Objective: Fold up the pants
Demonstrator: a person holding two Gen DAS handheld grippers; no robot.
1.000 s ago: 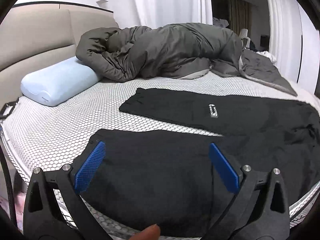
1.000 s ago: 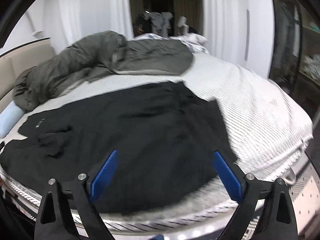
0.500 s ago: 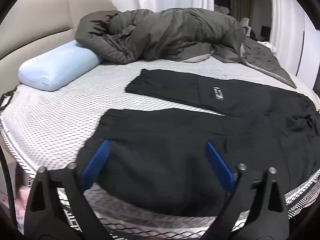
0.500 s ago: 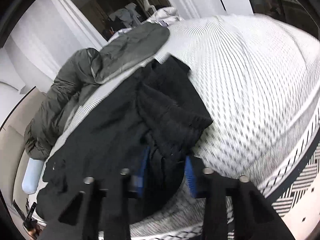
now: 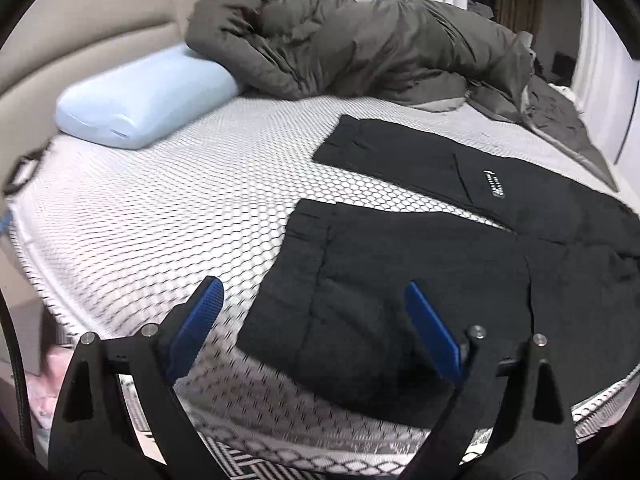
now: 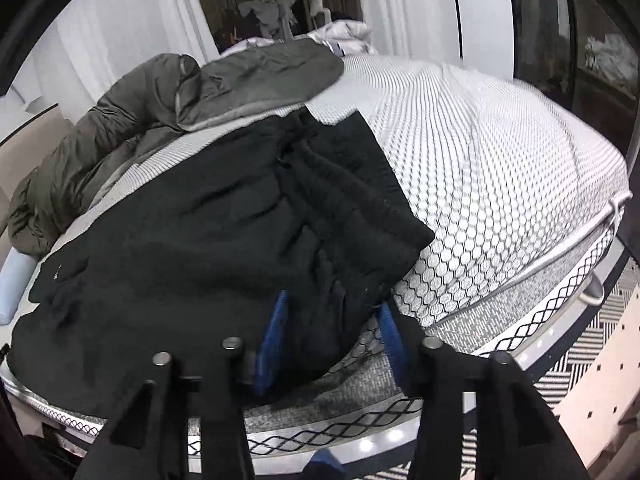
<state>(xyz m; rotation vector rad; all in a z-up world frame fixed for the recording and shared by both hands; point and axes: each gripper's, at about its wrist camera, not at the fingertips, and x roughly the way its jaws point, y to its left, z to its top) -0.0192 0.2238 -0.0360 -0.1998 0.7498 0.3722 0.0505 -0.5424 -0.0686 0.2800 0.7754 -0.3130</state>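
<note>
- Left wrist view: black pants [image 5: 420, 264] lie spread on the bed [image 5: 160, 208]; a grey duvet [image 5: 360, 48] and blue pillow [image 5: 144, 96] lie beyond.
- A small white logo [image 5: 495, 185] on one leg is unreadable.
- Left gripper [image 5: 316, 320] is released, hovering over the hem.
- Right gripper [image 6: 332, 332] has bunched waistband cloth between its jaws, which have just been opening; grip uncertain.

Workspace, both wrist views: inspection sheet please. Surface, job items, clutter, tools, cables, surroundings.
Surface: white honeycomb-mesh mattress, bare of sheets.
Job's things: black fabric pants spread flat, legs apart, small white logo on far leg; waist end bunched in the right wrist view.
Clutter: crumpled olive-grey duvet; pale blue foam pillow by the beige headboard.
Grippers: left tool open, above the near leg's cuff. Right tool half closed, jaws just opening, bunched waist fabric between them; pad contact unclear.
Cables: black cord at frame edge.
Surroundings: white curtains, patterned floor.
</note>
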